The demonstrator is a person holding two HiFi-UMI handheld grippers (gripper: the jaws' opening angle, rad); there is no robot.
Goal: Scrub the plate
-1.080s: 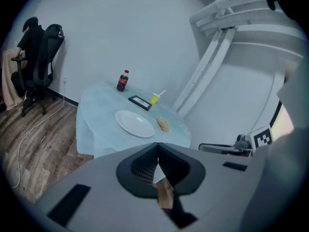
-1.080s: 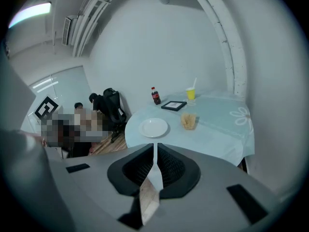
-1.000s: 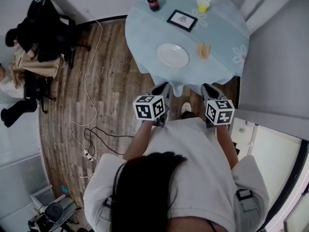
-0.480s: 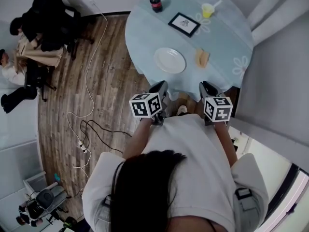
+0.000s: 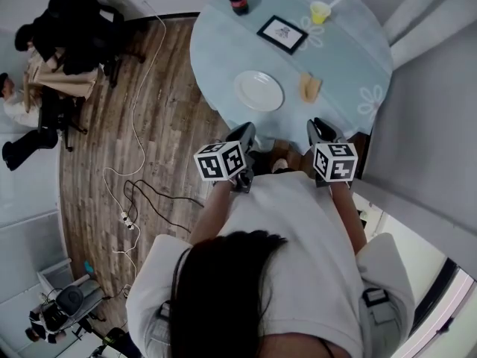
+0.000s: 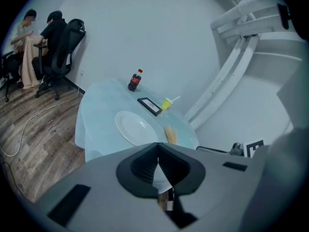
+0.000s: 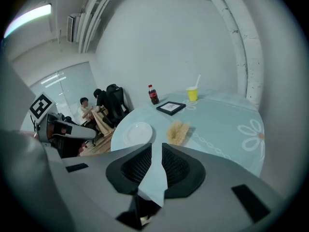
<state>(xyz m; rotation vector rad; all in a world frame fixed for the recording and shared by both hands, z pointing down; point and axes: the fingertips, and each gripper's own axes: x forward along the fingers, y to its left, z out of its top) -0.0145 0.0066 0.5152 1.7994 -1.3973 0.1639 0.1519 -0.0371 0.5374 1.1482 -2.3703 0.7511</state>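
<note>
White ceramic, the round plate [image 5: 258, 91] lies flat and face up, with no long axis, upper middle of my head view on the pale blue-clothed round table [image 5: 223, 43]; a tan fibrous scrubbing pad [image 5: 310, 87] sits just right of it. Beyond stand a black-framed picture [image 5: 282, 33], a yellow cup [image 5: 319, 11] and a dark cola bottle [image 5: 238, 0]. At the table's near edge my left gripper [image 5: 244, 134] is clenched empty; my right gripper [image 5: 320, 129] has its jaws opening, nothing between them.

White plate [image 5: 258, 90] on pale-blue, flower-printed tablecloth [image 5: 216, 51].
</note>
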